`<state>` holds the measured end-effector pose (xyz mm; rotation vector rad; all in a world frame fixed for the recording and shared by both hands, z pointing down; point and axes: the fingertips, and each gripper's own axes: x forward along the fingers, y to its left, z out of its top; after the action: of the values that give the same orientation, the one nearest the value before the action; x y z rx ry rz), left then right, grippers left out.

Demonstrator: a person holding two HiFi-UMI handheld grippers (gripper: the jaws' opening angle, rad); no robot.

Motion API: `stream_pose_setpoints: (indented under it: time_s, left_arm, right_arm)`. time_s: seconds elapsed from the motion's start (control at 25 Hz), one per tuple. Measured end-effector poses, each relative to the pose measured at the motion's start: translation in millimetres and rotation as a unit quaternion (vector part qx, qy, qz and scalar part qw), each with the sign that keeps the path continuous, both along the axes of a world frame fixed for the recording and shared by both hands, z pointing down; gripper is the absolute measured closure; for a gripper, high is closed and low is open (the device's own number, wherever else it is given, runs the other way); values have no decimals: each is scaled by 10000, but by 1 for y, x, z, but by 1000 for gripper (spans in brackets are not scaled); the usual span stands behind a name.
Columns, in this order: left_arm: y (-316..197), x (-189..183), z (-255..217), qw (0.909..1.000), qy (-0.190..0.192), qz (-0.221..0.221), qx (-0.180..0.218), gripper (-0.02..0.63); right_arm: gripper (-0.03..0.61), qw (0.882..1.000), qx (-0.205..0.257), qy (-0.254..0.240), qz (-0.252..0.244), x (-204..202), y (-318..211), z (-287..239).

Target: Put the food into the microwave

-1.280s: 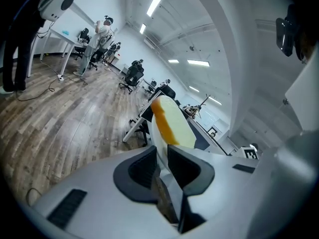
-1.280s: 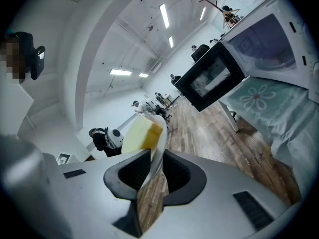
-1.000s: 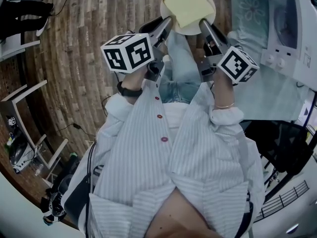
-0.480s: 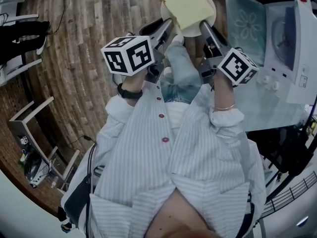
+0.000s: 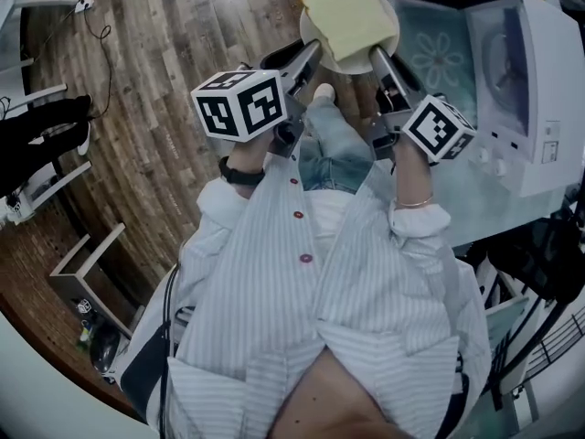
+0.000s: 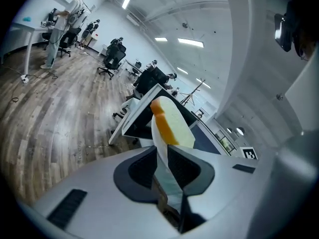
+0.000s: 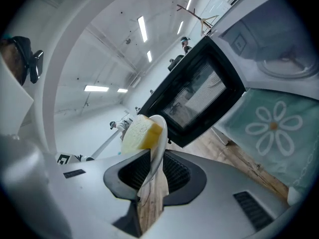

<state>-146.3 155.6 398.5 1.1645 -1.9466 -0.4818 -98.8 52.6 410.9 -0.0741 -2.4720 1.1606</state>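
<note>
Plate of food gripped from both sides, just short of the microwave.
The boxy white microwave oven (image 5: 526, 80) sits on the tabletop (image 5: 494, 204) at two o'clock. At twelve, the round white plate (image 5: 355, 63) carries a pale yellow slab of food (image 5: 347, 12), with the left hand-held gripper (image 5: 311, 51) and right hand-held gripper (image 5: 377, 55) clenched on opposite rims, probably to keep it level.

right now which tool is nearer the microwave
Right. The right tool grips the plate rim on the side toward the microwave; the left tool grips the opposite rim, farther off.
</note>
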Motion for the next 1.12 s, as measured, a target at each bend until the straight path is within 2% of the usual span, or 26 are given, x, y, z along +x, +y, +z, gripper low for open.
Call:
stream_pose_setpoints:
  time_s: [0.36, 0.6, 0.84, 1.12]
  left_arm:
    - [-66, 0, -2, 9957, 19, 928, 26, 543]
    - [-122, 22, -3, 9840, 44, 1779, 26, 543]
    - [-169, 35, -8, 9633, 45, 2683, 69, 543]
    - [-221, 53, -7, 9254, 71, 3789, 55, 543]
  right_arm:
    - [488, 9956, 27, 4, 939, 18, -56, -3]
    - [488, 9832, -37, 11, 1826, 56, -99, -3]
    - [488, 9617, -40, 34, 2741, 81, -130, -7]
    - [488, 9218, -101, 54, 3874, 110, -160, -7]
